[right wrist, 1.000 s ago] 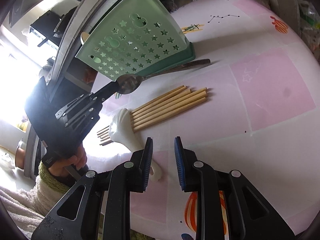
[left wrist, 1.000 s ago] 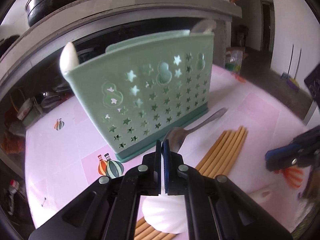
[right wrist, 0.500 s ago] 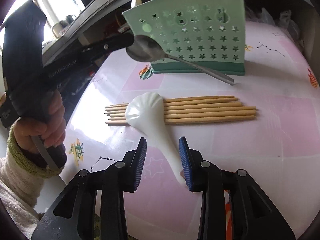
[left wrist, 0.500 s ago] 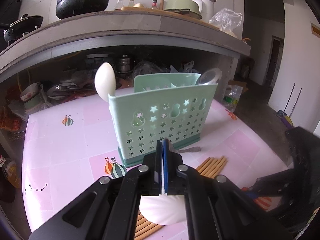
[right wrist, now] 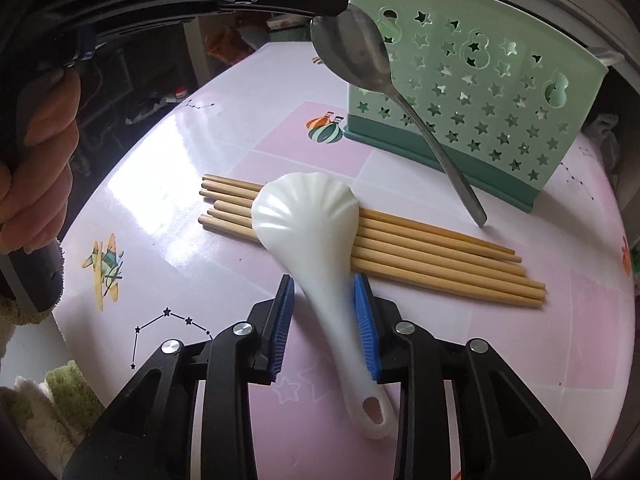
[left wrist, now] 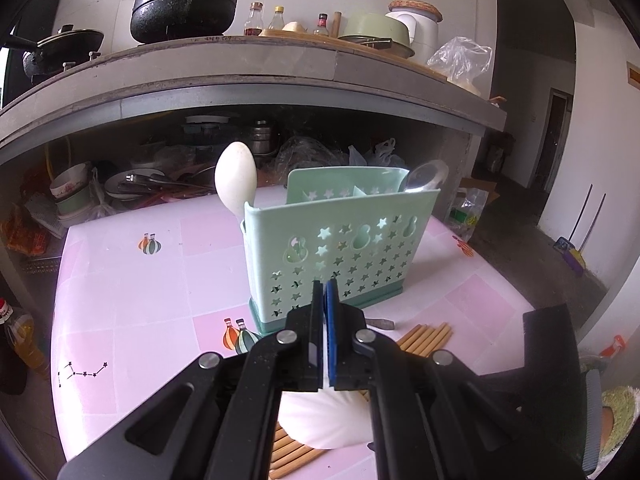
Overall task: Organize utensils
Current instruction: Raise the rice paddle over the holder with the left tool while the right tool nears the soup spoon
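in front of the green holder [right wrist: 472,92], the left gripper [right wrist: 340,0] has lifted the metal spoon [right wrist: 360,60] by its bowl, clamped, ready to slot in, while the right gripper [right wrist: 324,320] closes astride the white ladle [right wrist: 316,232] lying across the chopsticks [right wrist: 440,256].

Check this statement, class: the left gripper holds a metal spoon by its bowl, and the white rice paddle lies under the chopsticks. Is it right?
Not quite. The right wrist view shows the white rice paddle lying on top of the chopsticks, not under them. The rest stands: the left gripper holds the metal spoon by its bowl.
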### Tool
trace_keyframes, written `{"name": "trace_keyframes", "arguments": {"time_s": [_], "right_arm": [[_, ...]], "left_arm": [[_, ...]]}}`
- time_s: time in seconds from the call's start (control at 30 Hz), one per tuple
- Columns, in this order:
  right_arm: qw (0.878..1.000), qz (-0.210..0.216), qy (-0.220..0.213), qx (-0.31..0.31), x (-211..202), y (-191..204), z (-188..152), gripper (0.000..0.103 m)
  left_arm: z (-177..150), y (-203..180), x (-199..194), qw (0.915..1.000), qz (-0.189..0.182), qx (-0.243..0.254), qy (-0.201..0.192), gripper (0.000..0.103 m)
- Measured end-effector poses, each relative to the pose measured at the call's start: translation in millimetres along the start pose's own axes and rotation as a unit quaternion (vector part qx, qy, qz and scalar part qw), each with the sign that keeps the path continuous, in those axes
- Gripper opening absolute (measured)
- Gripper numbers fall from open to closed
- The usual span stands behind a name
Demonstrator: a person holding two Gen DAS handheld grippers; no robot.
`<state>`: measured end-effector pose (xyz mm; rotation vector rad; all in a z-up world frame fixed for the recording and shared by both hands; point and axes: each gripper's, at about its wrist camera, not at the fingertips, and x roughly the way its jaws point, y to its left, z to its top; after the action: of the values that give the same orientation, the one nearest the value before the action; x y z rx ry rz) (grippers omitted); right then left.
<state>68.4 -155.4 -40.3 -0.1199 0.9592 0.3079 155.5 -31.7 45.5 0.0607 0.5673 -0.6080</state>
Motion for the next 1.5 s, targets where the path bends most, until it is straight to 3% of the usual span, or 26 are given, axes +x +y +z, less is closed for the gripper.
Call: {"name": "trace_keyframes", "arguments": {"time_s": [0.37,0.7,1.07,1.5], "right_arm": [[1.0,-0.01,-0.013,0.006,-14.6,-0.3,-11.0,0.021],[0.998,-0.022,-0.023,0.045,-34.9,-17.5,-22.5,0.021],[0.997,-0.021,-0.038,0.069,-48.1,-32.4,-30.2,0.021],[0.995,-0.005,-0.047,0.093,-50.5,-39.1,-32.1,0.021]], "left_arm": [[5.5,-1.9,-7.2,0.9999,0.006,0.005,-0.011,0.001],[18.9,-19.8,-23.7,0.9976,0.032,0.048,-0.038,0.001],[37.5,-23.7,-41.7,0.995,0.054,0.059,-0.061,0.001],[101.8,-8.6,-78.1,0.9918,0.065,0.053,-0.097,0.001]]}}
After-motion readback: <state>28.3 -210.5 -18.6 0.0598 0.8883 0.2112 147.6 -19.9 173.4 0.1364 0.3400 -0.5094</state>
